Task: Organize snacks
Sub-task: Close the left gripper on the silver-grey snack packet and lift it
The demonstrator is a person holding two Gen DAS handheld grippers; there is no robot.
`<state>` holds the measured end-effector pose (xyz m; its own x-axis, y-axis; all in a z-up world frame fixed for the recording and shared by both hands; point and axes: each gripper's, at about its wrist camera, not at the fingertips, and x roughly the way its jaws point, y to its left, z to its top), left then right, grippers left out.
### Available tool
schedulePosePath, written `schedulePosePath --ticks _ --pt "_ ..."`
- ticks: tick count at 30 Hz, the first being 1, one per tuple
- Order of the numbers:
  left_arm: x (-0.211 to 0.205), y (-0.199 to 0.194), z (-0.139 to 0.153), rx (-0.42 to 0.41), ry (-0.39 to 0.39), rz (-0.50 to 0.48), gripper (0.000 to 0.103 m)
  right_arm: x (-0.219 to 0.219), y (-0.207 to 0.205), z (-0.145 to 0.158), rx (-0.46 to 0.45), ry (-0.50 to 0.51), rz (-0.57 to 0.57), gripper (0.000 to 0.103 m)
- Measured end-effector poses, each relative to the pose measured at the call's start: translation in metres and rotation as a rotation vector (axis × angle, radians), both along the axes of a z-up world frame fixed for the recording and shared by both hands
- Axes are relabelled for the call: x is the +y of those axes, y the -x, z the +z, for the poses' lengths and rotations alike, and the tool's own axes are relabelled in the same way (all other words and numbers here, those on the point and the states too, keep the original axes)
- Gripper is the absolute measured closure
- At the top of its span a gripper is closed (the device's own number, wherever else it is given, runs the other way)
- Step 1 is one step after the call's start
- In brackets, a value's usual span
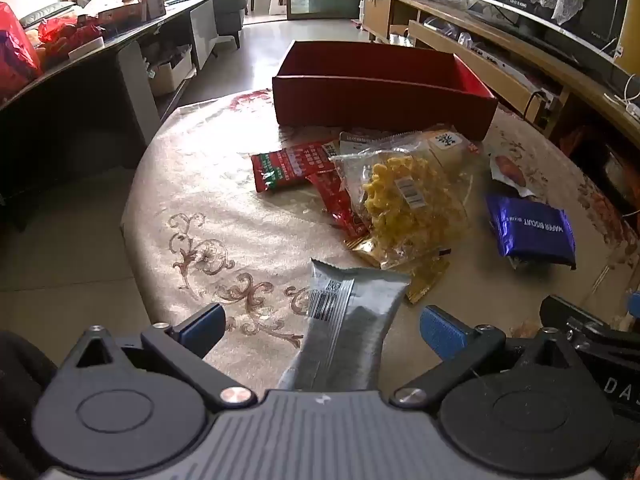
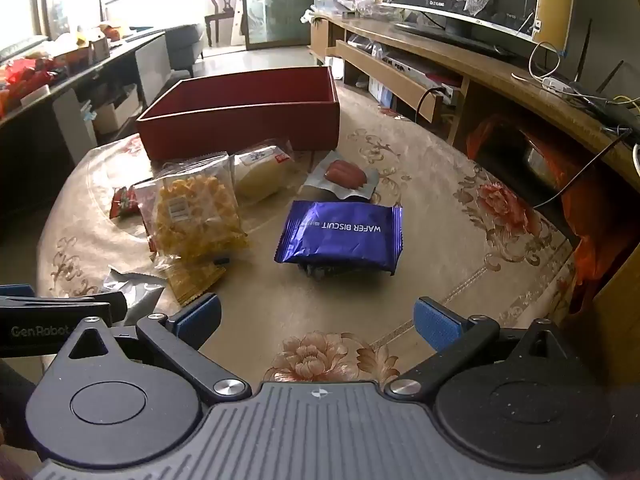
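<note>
Living-room furniture stands all around: a TV cabinet on one side, a dark long counter on the other, and in the middle the round surface with a flowered cloth.

At its far edge sits the red box, open on top and, as far as one can see, with nothing inside; I judge it waits there as the place where the snacks must go. All the snacks lie loose in front of it, so no packet is sorted yet.

The clear bag of yellow snacks is the biggest and lies on top of red packets and a gold one. The blue wafer biscuit pack lies apart, near the sausage pouch and a pale bun packet.

The silver packet lies nearest, its end reaching between the fingers of the left gripper, probably the first to be picked. This gripper is spread fully and its pads do not touch the packet.

The right gripper is also spread fully and holds nothing; it points toward the wafer pack.
</note>
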<state>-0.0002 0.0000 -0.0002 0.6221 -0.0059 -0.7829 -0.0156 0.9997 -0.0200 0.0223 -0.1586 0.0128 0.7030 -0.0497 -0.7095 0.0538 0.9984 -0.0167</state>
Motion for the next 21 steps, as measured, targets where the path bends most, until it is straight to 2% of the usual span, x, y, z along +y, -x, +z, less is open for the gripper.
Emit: schedulePosePath --ticks 8,21 --pt "0.002 0.004 -0.01 0.018 -0.011 -0.006 0.0 0.0 0.0 -0.002 0.024 0.014 0.0 0.0" --pt "0.002 0.004 -0.01 0.056 -0.011 -0.017 0.0 0.0 0.001 -0.006 0.048 0.014 0.0 0.0"
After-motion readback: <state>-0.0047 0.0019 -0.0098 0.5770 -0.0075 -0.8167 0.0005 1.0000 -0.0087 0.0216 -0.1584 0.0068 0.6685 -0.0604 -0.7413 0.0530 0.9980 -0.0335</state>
